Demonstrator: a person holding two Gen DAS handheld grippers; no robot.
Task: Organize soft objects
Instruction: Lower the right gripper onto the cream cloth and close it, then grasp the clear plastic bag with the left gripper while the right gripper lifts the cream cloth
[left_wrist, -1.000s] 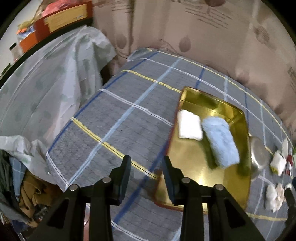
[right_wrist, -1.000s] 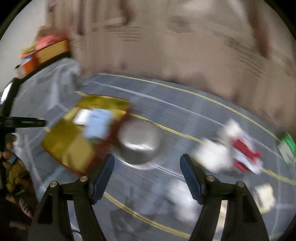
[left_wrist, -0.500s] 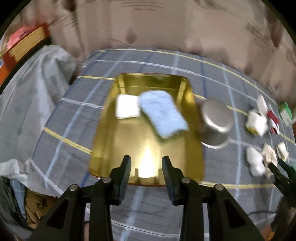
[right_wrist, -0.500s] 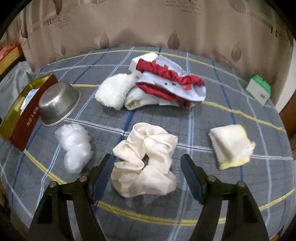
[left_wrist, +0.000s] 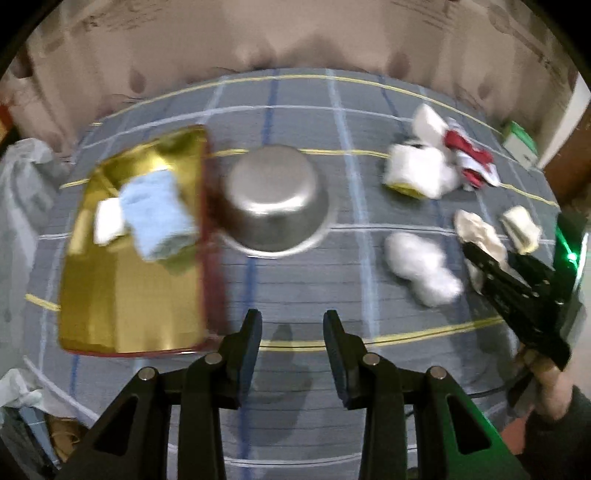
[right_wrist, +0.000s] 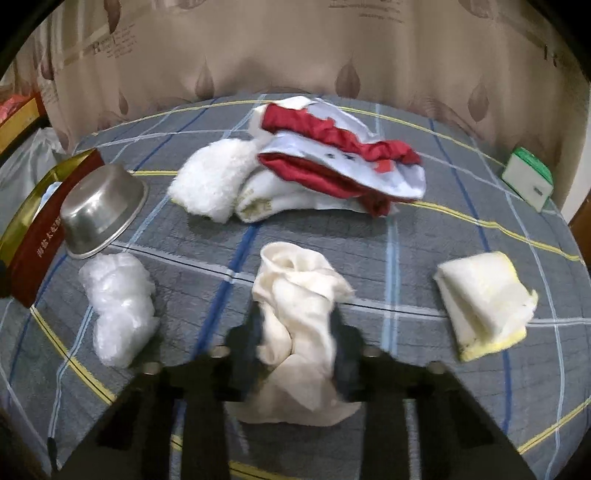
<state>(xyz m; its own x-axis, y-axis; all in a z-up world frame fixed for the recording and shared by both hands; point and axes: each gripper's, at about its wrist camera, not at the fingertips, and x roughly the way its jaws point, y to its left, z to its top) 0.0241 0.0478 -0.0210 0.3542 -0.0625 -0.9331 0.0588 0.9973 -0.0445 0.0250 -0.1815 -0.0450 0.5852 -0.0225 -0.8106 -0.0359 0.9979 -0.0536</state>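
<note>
Right gripper (right_wrist: 295, 325) pinches the cream scrunchie (right_wrist: 299, 314) on the quilt (right_wrist: 406, 236).
Left gripper (left_wrist: 291, 332) hangs part-spread, empty. Crinkly plastic (right_wrist: 118, 306), steel bowl (right_wrist: 99, 210), folded towel (right_wrist: 484, 299) flank it.

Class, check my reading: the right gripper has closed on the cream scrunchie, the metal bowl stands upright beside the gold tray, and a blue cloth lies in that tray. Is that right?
One detail is wrong. The metal bowl is upside down, base up, as the right wrist view shows. The rest holds: the right gripper has closed on the cream scrunchie, and the blue cloth lies in the gold tray.
</note>
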